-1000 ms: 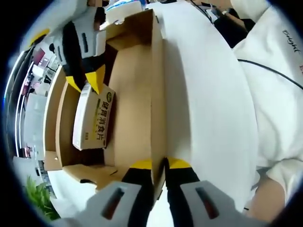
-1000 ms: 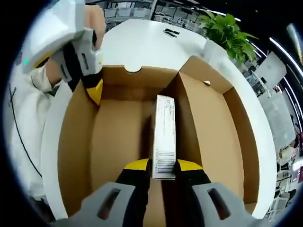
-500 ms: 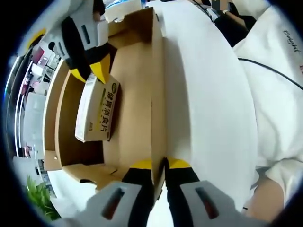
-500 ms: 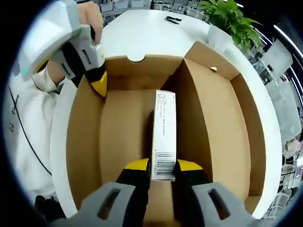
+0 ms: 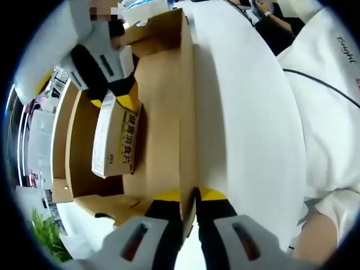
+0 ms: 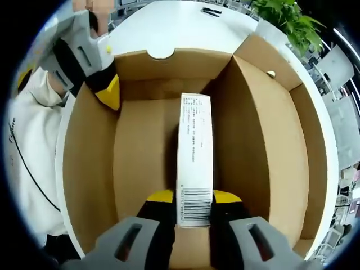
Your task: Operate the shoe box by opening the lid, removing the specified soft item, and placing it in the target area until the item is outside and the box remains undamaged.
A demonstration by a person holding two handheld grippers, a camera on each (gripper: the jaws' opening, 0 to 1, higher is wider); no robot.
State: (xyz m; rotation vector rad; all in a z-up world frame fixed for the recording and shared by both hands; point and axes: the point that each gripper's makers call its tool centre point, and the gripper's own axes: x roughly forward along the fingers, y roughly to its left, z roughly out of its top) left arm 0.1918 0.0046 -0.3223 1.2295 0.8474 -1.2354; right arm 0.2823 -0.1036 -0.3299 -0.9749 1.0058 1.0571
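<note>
An open brown cardboard shoe box (image 5: 187,112) lies on a white table. My left gripper (image 5: 189,196) is shut on the top edge of its side wall. It appears again as the left gripper (image 6: 107,90) at the box's (image 6: 90,169) far left corner. A small white and yellow carton (image 6: 194,152) stands on edge inside the box, and my right gripper (image 6: 194,197) is shut on its near end. From the other side, the carton (image 5: 115,140) hangs tilted under the right gripper (image 5: 118,101), above the box floor. The lid (image 6: 270,129) lies folded open.
The round white table (image 5: 242,112) spreads beside the box, with a black cable (image 5: 320,84) and a person's white sleeve (image 5: 332,67) at its edge. A green plant (image 6: 287,22) and small dark items (image 6: 215,11) sit beyond the box.
The right gripper has raised the carton off the box floor and turned it more onto its edge. The left gripper has kept its hold on the wall.
</note>
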